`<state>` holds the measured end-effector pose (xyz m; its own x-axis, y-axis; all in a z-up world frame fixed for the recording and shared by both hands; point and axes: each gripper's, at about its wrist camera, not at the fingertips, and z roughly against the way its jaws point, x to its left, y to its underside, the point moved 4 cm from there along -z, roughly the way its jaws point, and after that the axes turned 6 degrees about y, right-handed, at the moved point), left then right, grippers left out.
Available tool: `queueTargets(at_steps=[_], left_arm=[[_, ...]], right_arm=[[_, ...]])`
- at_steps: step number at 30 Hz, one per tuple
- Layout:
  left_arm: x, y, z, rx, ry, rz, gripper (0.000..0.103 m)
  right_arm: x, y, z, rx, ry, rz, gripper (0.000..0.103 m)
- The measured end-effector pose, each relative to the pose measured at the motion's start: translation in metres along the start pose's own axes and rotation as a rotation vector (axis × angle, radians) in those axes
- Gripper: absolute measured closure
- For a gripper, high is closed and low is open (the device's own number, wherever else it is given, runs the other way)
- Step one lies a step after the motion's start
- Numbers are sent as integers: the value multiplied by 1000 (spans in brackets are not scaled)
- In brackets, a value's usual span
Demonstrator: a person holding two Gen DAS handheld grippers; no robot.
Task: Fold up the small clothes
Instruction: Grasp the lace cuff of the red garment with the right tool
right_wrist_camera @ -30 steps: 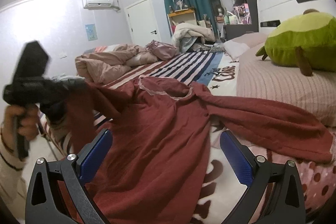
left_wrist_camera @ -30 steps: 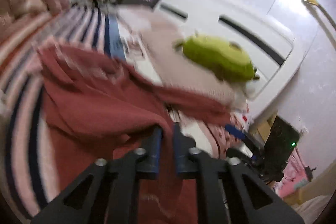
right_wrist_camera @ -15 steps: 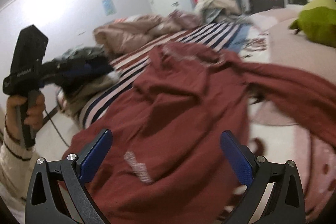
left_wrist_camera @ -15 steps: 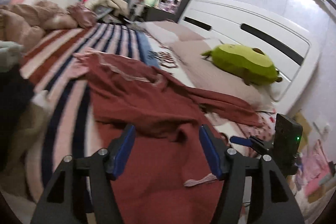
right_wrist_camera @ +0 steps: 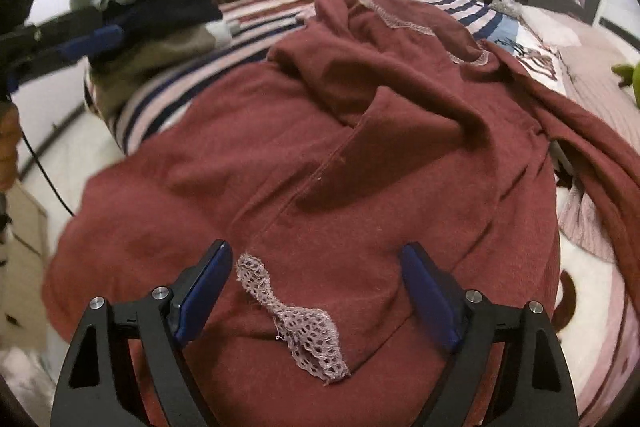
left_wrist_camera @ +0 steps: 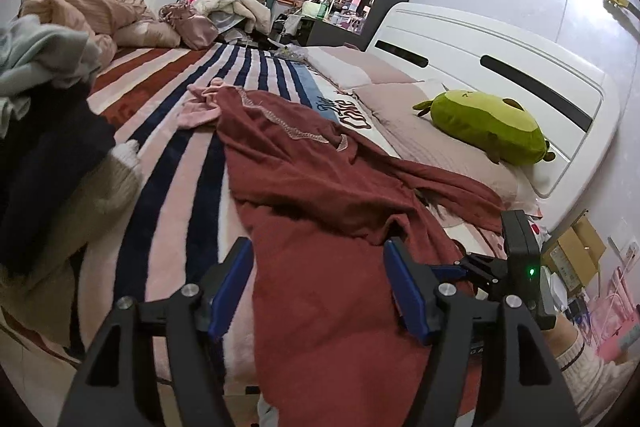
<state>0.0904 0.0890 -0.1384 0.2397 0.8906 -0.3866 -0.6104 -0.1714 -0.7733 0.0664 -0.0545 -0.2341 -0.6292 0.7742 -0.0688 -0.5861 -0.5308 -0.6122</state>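
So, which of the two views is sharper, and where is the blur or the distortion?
Left wrist view: sharp, the plush and the striped blanket are crisp, though the fisheye bends the headboard. Right wrist view: softer, the clothes pile and the left claw at the edge are smeared; the lace trim on the red garment stays clear.

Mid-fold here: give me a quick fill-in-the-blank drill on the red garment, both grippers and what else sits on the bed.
1. The dark red garment lies spread on a blanket patterned with ____.
2. The left gripper has just been opening; its pads now grip ____.
3. Between the right gripper pads, on the cloth, lies a strip of pale ____ trim.
4. The plush toy on the pillow by the headboard is coloured ____.

Missing words: stripes; nothing; lace; green
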Motion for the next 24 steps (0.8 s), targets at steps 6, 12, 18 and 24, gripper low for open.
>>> queueTargets(at_steps=[6,12,18,24], left_arm=[[7,5,3,-3,8,16,39],[5,6,2,-1,10,10,39],[3,11,-2,16,9,9,39],[2,13,-9,39,9,7,39]], right_arm=[[-3,1,2,29,161,100,75],[-25,3,28,-20,212,43,96],[-45,10,59,-64,243,-20,97],[-53,26,82,-63,214,-54,97]])
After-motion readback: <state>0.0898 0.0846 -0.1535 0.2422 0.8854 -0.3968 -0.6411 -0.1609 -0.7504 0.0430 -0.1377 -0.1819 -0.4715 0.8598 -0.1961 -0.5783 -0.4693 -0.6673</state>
